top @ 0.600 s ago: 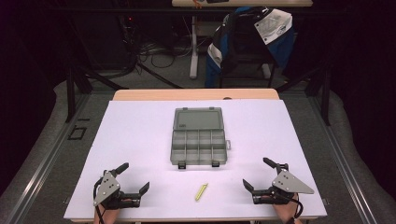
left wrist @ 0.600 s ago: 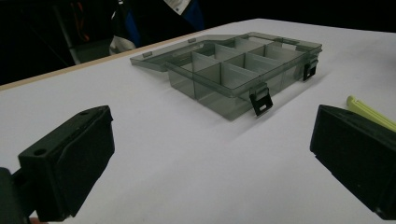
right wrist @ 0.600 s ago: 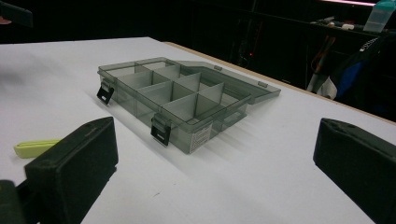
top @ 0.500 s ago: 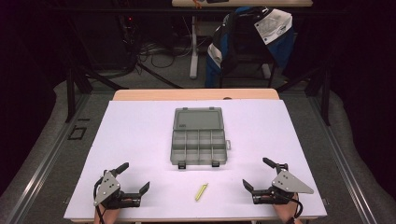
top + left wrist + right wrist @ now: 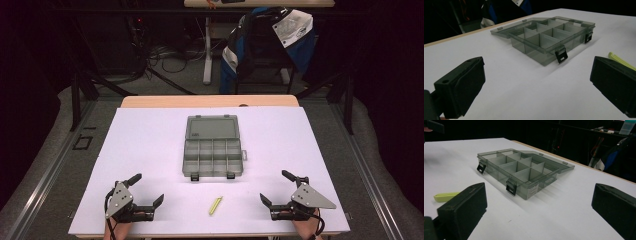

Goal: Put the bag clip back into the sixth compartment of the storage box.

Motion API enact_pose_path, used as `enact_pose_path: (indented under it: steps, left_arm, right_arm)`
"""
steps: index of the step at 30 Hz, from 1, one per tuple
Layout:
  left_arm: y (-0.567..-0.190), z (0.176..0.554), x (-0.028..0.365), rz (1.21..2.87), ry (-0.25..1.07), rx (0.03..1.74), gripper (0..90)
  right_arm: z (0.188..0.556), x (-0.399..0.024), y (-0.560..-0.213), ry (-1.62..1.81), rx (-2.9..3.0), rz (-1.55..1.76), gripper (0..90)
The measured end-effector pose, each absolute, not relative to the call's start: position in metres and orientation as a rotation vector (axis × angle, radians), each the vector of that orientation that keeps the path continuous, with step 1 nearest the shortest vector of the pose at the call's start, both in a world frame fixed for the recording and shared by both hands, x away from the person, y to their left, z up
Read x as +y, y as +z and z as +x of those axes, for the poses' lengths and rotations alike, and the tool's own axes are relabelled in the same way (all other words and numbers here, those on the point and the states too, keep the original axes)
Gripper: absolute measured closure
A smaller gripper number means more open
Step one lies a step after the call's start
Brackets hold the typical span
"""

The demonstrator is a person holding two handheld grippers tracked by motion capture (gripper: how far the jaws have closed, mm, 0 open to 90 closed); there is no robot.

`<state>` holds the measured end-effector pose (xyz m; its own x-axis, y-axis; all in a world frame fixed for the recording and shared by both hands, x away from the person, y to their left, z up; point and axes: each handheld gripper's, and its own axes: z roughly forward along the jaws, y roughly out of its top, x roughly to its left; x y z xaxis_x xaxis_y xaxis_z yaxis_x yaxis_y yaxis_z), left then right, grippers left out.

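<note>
While both grippers rest low at the near edge of the white tabletop (image 5: pixel 150 135), nothing lies between the fingers of either one. The left gripper (image 5: pixel 148 191) sits at the near left corner with its fingers spread wide apart, and the left gripper view looks between them across bare tabletop toward the box. The right gripper (image 5: pixel 276 191) sits at the near right corner, its fingers likewise wide apart and empty.

Between the two, near the front edge, lies a small yellow-green clip (image 5: pixel 215 205), flat on the surface and angled slightly, apart from both grippers. In the left gripper view its tip shows just behind the right-hand finger; in the right gripper view it shows beside the left-hand finger.

Farther back, at the middle of the tabletop, stands a smoky grey compartment box (image 5: pixel 213 158). Its lid (image 5: pixel 212 127) is folded fully open and lies flat behind it. The two black latches (image 5: pixel 193 177) hang at the box's front wall, and the divided compartments look empty.
</note>
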<state>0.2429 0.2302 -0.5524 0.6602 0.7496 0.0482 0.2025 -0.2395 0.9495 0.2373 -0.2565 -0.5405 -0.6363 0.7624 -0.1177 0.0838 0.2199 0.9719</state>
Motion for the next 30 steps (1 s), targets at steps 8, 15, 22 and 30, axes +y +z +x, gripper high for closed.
enact_pose_path:
  steps: [8,15,22,30]
  left_arm:
    - [-0.544,0.243,0.218,1.816,0.557,0.831,0.0]
    - [-0.538,0.238,0.204,1.796,0.552,0.837,0.0]
    - [-0.541,0.242,0.197,1.846,0.515,0.854,0.0]
    - [-0.541,0.247,0.196,1.846,0.474,0.885,0.0]
  right_arm:
    - [0.242,-0.255,-0.542,1.455,1.915,0.791,0.0]
    - [0.242,-0.255,-0.542,1.454,1.910,0.788,0.0]
    - [0.243,-0.254,-0.544,1.444,1.928,0.803,0.0]
    - [0.245,-0.254,-0.545,1.447,1.931,0.807,0.0]
